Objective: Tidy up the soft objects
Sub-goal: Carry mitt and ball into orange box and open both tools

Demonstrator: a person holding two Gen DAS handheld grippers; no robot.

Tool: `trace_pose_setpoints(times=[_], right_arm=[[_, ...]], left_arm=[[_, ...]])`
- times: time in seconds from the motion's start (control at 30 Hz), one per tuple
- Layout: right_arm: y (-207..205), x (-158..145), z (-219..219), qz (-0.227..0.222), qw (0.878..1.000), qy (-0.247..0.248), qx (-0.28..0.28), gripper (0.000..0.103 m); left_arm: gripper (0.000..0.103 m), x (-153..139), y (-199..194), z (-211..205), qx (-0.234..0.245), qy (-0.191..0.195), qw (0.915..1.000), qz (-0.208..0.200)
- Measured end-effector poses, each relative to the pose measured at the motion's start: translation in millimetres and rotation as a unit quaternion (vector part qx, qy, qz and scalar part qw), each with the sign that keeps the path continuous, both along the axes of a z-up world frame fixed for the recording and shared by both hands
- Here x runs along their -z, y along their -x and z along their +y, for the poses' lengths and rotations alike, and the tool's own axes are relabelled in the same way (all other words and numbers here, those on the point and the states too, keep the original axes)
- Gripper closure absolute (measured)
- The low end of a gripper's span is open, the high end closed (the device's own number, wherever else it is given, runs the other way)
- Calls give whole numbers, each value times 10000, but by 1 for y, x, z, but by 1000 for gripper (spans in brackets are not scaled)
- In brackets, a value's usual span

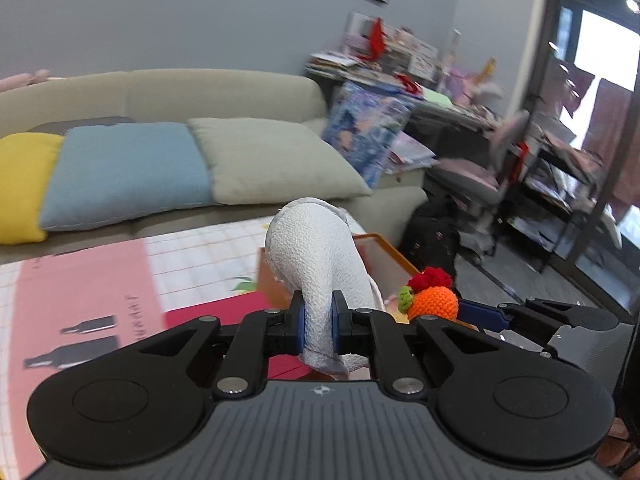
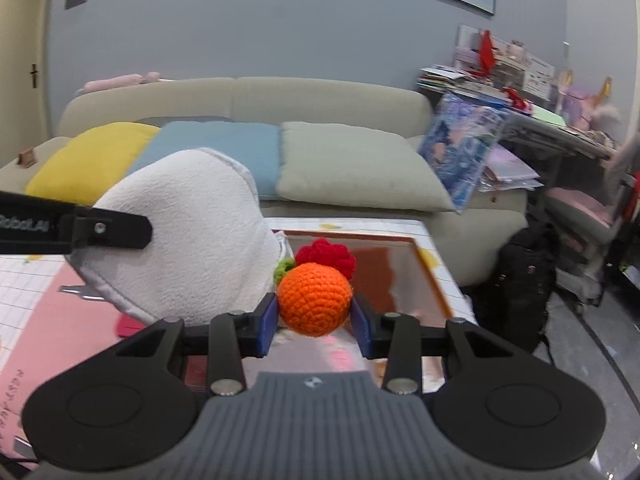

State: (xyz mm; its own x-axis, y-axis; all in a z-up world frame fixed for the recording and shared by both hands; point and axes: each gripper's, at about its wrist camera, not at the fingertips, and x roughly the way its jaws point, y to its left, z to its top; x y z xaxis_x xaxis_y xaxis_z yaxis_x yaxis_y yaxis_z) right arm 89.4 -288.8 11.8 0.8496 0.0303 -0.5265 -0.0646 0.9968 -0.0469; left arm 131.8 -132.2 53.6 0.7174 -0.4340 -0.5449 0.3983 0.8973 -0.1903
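Left hand-held gripper [image 1: 319, 327] pinches the white pad [image 1: 316, 256]; right hand-held gripper [image 2: 315, 325] clamps the orange crochet ball [image 2: 315, 300], both lifted clear above the orange tray [image 2: 434, 280], likely for sorting.

White soft pad [image 1: 316, 252], nubbly terry-like cloth with a stitched grey edge, pinched at its lower end between blue pads, rising up and arching forward, held clear above the table; broad and rounded when seen side-on from the right wrist view [image 2: 188, 236], flat face showing, seam running round the rim; crocheted orange ball [image 2: 315, 299], tight round stitches, topped by a red ruffled tuft and a small green leaf at the upper left, gripped at its two sides between blue pads, held aloft just beside the white pad, above an orange-rimmed tray [image 2: 430, 276]; same ball small at the right in the left wrist view [image 1: 434, 300].
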Motion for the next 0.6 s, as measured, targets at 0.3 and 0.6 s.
trace_pose_setpoints(times=[0.3,0.6], right_arm=[[-35,28,-35,732,9968,168,256,64],[-50,68,-40,1517,9880,252,167,64]], left_arm=[[90,41,-35,-63,583,-647,9959,231],[88,86,-51,-81,932,-1325,9834,817]])
